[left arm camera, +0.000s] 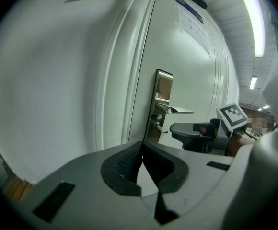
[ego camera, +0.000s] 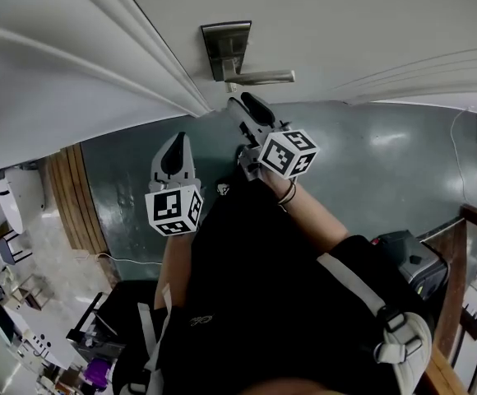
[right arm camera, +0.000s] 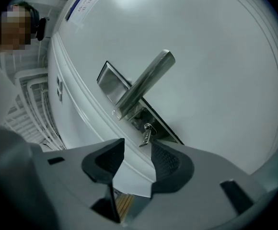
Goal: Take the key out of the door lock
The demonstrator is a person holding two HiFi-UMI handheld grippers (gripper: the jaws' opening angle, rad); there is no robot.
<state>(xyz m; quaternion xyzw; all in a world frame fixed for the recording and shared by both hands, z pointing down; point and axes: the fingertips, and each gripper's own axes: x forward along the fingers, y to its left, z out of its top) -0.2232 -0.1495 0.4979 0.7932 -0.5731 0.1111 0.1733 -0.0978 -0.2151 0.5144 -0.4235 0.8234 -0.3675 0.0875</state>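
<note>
Holds right gripper (right arm camera: 138,152) released, ribbed black pads apart just short of small metal key (right arm camera: 146,134) below brushed steel lever (right arm camera: 146,83); holds left gripper (left arm camera: 143,145) clenched, empty.

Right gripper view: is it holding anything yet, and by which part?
Nothing is held. The right gripper has its jaws apart, and the small silver key sits just beyond their tips, untouched.
</note>
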